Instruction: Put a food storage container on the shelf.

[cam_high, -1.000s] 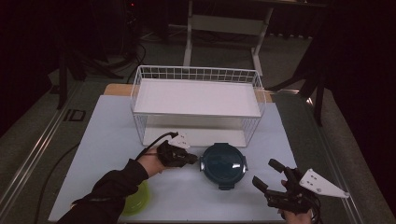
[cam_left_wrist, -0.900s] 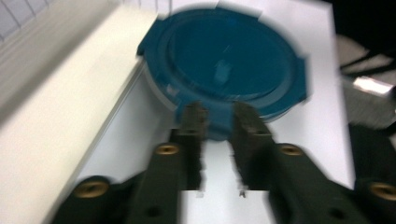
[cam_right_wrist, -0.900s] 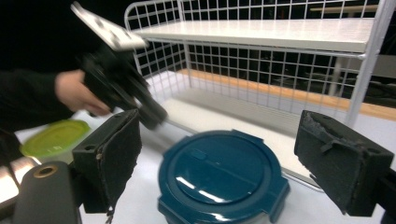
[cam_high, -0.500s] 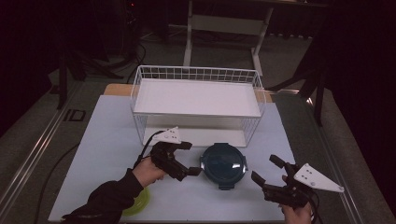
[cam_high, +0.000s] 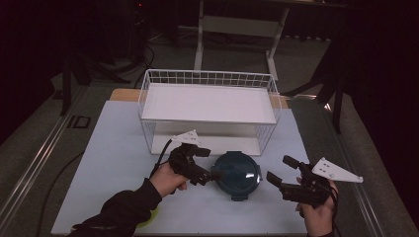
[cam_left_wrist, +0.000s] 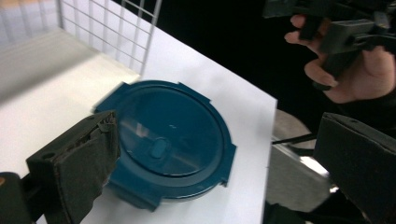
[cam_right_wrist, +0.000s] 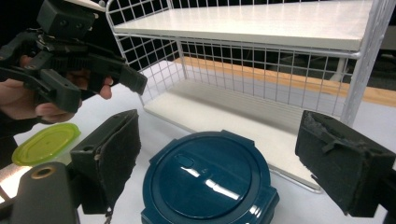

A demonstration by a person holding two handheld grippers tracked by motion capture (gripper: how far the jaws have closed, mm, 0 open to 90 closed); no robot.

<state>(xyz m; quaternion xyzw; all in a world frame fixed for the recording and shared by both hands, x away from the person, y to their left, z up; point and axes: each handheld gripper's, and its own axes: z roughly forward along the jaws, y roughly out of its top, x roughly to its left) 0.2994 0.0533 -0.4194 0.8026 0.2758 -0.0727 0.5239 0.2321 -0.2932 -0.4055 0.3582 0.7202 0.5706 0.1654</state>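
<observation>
A round dark-blue container (cam_high: 237,173) with its lid on sits on the white table, in front of the wire rack. My left gripper (cam_high: 209,163) hovers at its left edge. Its jaws have just been opening and now stand wide, with nothing pressed between them. In the left gripper view the container (cam_left_wrist: 170,140) lies beyond and below the left gripper (cam_left_wrist: 219,126). My right gripper (cam_high: 280,169) is open to the right of the container, apart from it. The right gripper view has the container (cam_right_wrist: 210,179) low between the right gripper (cam_right_wrist: 219,126) and its wide jaws.
A white wire rack (cam_high: 207,103) with a shelf board stands behind the container. A flat yellow-green lid (cam_right_wrist: 46,142) lies near the left forearm, mostly under the sleeve (cam_high: 123,212) in the high view. The white table (cam_high: 113,148) has bare room at the left.
The left gripper's jaws went from shut to wide open beside the container, and the hand lifted slightly. The right gripper drifted a little farther up the table.
</observation>
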